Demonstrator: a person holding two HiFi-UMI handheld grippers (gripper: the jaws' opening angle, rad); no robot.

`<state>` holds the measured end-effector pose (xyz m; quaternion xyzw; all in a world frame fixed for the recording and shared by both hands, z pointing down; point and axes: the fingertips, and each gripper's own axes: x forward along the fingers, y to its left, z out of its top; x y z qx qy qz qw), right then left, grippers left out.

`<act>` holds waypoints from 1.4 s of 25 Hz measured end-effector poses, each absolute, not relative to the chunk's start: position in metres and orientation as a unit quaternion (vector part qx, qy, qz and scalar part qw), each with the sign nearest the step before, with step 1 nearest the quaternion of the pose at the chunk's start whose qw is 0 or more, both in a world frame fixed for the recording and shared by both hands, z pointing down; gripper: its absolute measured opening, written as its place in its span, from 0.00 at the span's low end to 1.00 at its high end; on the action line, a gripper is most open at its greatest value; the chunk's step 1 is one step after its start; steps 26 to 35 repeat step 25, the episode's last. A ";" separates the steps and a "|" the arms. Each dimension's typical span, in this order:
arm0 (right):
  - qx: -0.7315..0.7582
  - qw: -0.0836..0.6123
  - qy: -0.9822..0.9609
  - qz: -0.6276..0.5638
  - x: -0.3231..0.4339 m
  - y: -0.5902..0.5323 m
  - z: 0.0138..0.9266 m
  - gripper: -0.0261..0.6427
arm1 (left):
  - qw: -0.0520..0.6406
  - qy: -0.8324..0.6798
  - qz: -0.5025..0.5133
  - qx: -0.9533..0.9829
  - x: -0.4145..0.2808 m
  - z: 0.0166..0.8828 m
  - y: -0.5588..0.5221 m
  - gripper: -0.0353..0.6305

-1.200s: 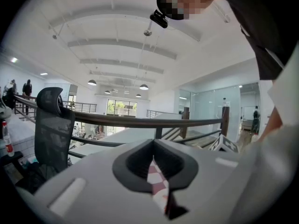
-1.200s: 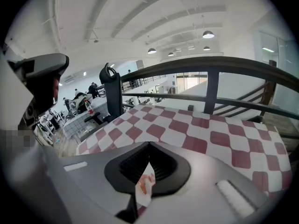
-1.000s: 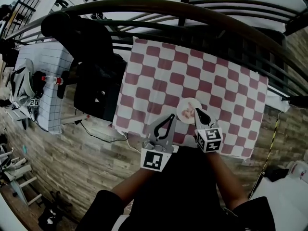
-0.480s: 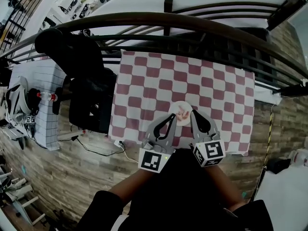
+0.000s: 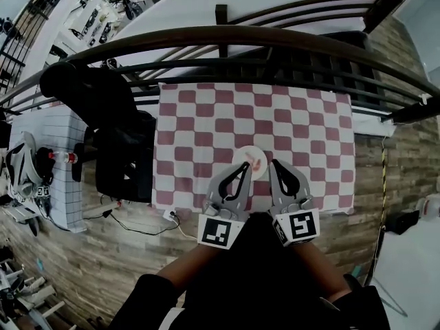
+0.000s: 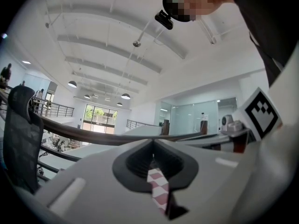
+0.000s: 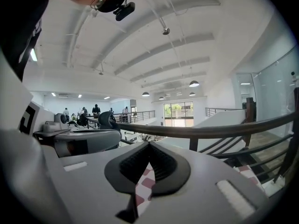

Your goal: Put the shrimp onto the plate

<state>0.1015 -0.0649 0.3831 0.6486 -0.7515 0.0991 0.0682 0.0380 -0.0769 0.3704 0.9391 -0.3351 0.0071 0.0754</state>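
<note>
Left gripper (image 5: 244, 168) and right gripper (image 5: 273, 163): grey plastic, ribbed black pads, both closed, empty, tips just beside round white plate (image 5: 238, 157). Curled pink shrimp (image 5: 252, 161) on plate; checked cloth (image 5: 206, 115) beneath plate.

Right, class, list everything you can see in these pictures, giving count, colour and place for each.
tablecloth: one, red and white checks, over the table
plate: one, white, near the cloth's front edge
shrimp: apparently one, pink, on the plate
office chair: one, black, left of the table
railing: one, dark, beyond the table
left hand-held gripper: grey, shut, empty, at the plate's near left
right hand-held gripper: grey, shut, empty, at its right
</note>
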 end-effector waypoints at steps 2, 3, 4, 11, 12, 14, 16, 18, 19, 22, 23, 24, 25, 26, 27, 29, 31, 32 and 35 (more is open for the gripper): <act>0.655 0.071 -0.747 0.088 0.104 -0.061 0.379 0.03 | 0.076 -0.331 0.006 0.940 0.041 0.370 -0.075 0.06; 0.658 0.071 -0.745 0.083 0.106 -0.059 0.377 0.03 | 0.076 -0.330 0.005 0.941 0.042 0.370 -0.074 0.06; 0.661 0.071 -0.743 0.079 0.107 -0.058 0.376 0.03 | 0.076 -0.328 0.003 0.941 0.043 0.369 -0.074 0.06; 0.669 0.073 -0.735 0.078 0.111 -0.049 0.371 0.03 | 0.071 -0.317 -0.008 0.946 0.049 0.363 -0.067 0.06; 0.669 0.072 -0.736 0.077 0.110 -0.049 0.369 0.03 | 0.071 -0.318 -0.009 0.945 0.049 0.362 -0.067 0.06; 0.669 0.069 -0.736 0.075 0.110 -0.049 0.365 0.03 | 0.070 -0.319 -0.009 0.945 0.047 0.362 -0.067 0.06; 0.670 0.065 -0.736 0.073 0.110 -0.050 0.363 0.03 | 0.071 -0.321 -0.008 0.944 0.046 0.363 -0.067 0.06; 0.668 0.062 -0.738 0.071 0.109 -0.051 0.363 0.03 | 0.069 -0.324 -0.007 0.943 0.045 0.364 -0.067 0.06; 0.666 0.062 -0.740 0.070 0.108 -0.051 0.362 0.03 | 0.069 -0.325 -0.007 0.943 0.044 0.364 -0.067 0.06; 0.660 0.064 -0.745 0.066 0.103 -0.052 0.362 0.03 | 0.067 -0.327 -0.005 0.943 0.042 0.365 -0.068 0.06; 0.660 0.064 -0.746 0.067 0.102 -0.052 0.363 0.03 | 0.067 -0.327 -0.005 0.943 0.041 0.365 -0.069 0.06; 0.659 0.065 -0.746 0.068 0.101 -0.053 0.363 0.03 | 0.067 -0.327 -0.005 0.943 0.041 0.365 -0.070 0.06; 0.659 0.065 -0.746 0.069 0.099 -0.054 0.364 0.03 | 0.068 -0.328 -0.005 0.942 0.040 0.365 -0.071 0.06; 0.659 0.065 -0.746 0.069 0.099 -0.054 0.364 0.03 | 0.068 -0.328 -0.005 0.942 0.040 0.365 -0.071 0.06; 0.659 0.065 -0.746 0.069 0.099 -0.054 0.364 0.03 | 0.068 -0.328 -0.005 0.942 0.040 0.365 -0.071 0.06; 0.659 0.065 -0.746 0.069 0.099 -0.054 0.364 0.03 | 0.068 -0.328 -0.005 0.942 0.040 0.365 -0.071 0.06; 0.659 0.065 -0.746 0.069 0.099 -0.054 0.364 0.03 | 0.068 -0.328 -0.005 0.942 0.040 0.365 -0.071 0.06; 0.659 0.065 -0.746 0.069 0.099 -0.054 0.364 0.03 | 0.068 -0.328 -0.005 0.942 0.040 0.365 -0.071 0.06; 0.659 0.065 -0.746 0.069 0.099 -0.054 0.364 0.03 | 0.068 -0.328 -0.005 0.942 0.040 0.365 -0.071 0.06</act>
